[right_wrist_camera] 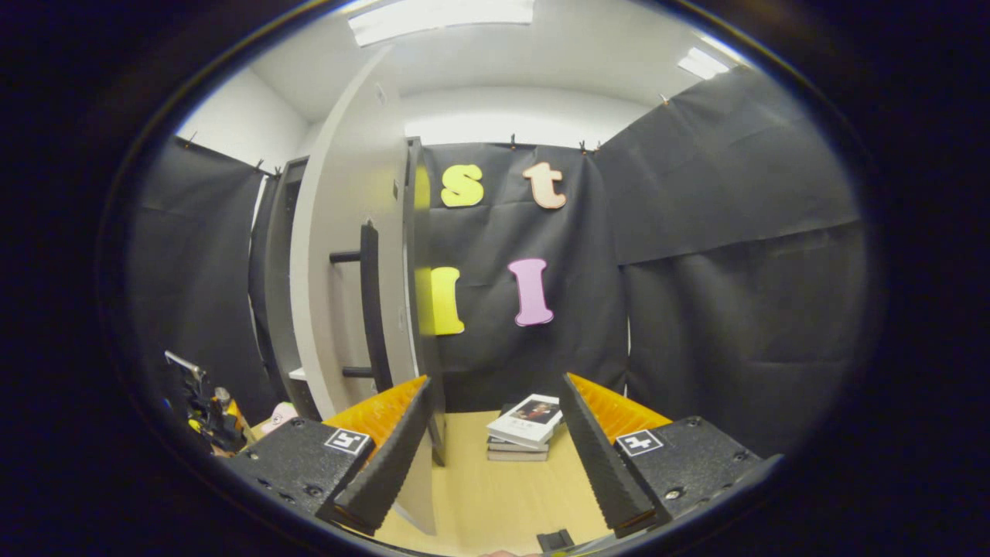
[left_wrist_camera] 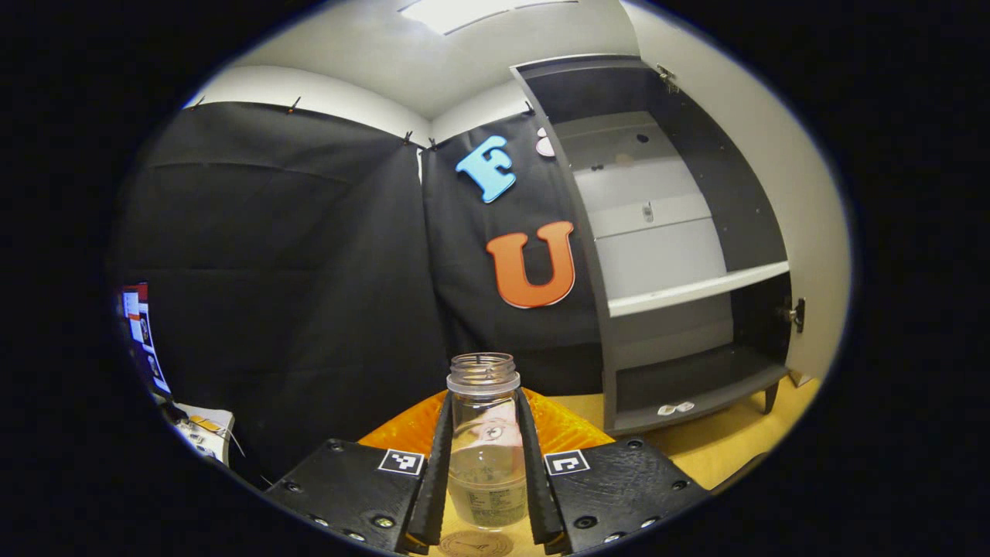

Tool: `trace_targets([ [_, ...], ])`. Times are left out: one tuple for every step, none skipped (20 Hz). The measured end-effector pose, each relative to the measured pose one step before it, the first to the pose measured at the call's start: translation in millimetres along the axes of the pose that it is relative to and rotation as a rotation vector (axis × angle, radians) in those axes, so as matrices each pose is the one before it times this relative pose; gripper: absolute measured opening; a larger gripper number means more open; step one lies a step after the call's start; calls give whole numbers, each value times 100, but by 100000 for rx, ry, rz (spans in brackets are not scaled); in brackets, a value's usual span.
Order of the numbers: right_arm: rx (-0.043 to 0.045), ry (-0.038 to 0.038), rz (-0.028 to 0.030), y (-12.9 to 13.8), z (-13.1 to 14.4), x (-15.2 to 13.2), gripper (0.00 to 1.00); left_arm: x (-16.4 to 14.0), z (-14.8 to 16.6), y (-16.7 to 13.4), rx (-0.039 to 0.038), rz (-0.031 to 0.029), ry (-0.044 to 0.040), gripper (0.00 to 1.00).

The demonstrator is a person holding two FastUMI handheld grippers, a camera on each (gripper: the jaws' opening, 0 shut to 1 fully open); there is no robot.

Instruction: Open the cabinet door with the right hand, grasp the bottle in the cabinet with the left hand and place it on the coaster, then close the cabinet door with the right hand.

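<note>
A clear, capless bottle (left_wrist_camera: 483, 464) with a little liquid stands upright between the fingers of my left gripper (left_wrist_camera: 484, 398), which is shut on it. A round tan coaster (left_wrist_camera: 475, 545) lies on the wooden table directly beneath the bottle; whether the two touch I cannot tell. To the right stands the grey cabinet (left_wrist_camera: 665, 294), its white door (left_wrist_camera: 816, 232) swung wide. In the right gripper view my right gripper (right_wrist_camera: 496, 382) is open and holds nothing. The cabinet door (right_wrist_camera: 344, 263) with its black bar handle (right_wrist_camera: 371, 305) is just left of its left finger.
The cabinet's white shelves (left_wrist_camera: 696, 288) are bare, with a small white item (left_wrist_camera: 674, 408) on its bottom board. A stack of books (right_wrist_camera: 524, 432) lies on the yellow wooden table (right_wrist_camera: 495, 495) ahead of the right gripper. A monitor and cables (left_wrist_camera: 143, 340) sit far left.
</note>
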State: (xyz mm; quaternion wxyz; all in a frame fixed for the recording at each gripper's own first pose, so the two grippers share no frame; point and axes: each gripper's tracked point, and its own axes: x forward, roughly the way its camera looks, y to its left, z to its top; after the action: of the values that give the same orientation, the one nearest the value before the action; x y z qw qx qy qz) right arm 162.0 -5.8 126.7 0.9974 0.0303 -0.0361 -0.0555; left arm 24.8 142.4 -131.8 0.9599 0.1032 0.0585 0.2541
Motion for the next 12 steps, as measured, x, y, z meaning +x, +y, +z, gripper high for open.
trace_targets([
  [-1358, -784, -422, 252, 523, 2, 100, -208, -2050, 158, -661, 760, 3040, 42],
  [-997, -472, -77, 256, 449, -143, 100, -185, -1523, 90, -409, 850, 2485, 42],
  [-413, 132, 232, 376, 318, -55, 100, -199, -1095, 359, -15, 1279, 1113, 42],
  [394, 498, 513, 446, 186, 40, 100, -54, -836, 369, 41, 1398, -173, 42],
  [642, 344, 710, 428, 208, -243, 100, -67, -227, 220, 25, 1123, -1102, 42],
  [764, -87, 478, 321, 303, 100, 100, -115, -203, 313, -161, 1464, -2304, 42],
  [715, -50, 274, 213, 322, -38, 100, -32, -152, 244, -304, 862, -2231, 42],
  [667, 87, 85, 135, 107, 49, 100, -40, -229, -75, -369, -28, -1375, 42],
  [824, 62, -62, 155, 113, -175, 100, -55, -429, -261, -151, -828, -777, 42],
  [818, 178, -63, 98, 51, -32, 100, -27, -432, -76, 872, 181, -6, 42],
  [643, 263, -302, -7, 42, 3, 100, 217, -210, 230, 498, 283, 227, 42],
  [428, 281, -566, -85, -10, -95, 100, -14, -300, 185, 60, 1095, 265, 42],
])
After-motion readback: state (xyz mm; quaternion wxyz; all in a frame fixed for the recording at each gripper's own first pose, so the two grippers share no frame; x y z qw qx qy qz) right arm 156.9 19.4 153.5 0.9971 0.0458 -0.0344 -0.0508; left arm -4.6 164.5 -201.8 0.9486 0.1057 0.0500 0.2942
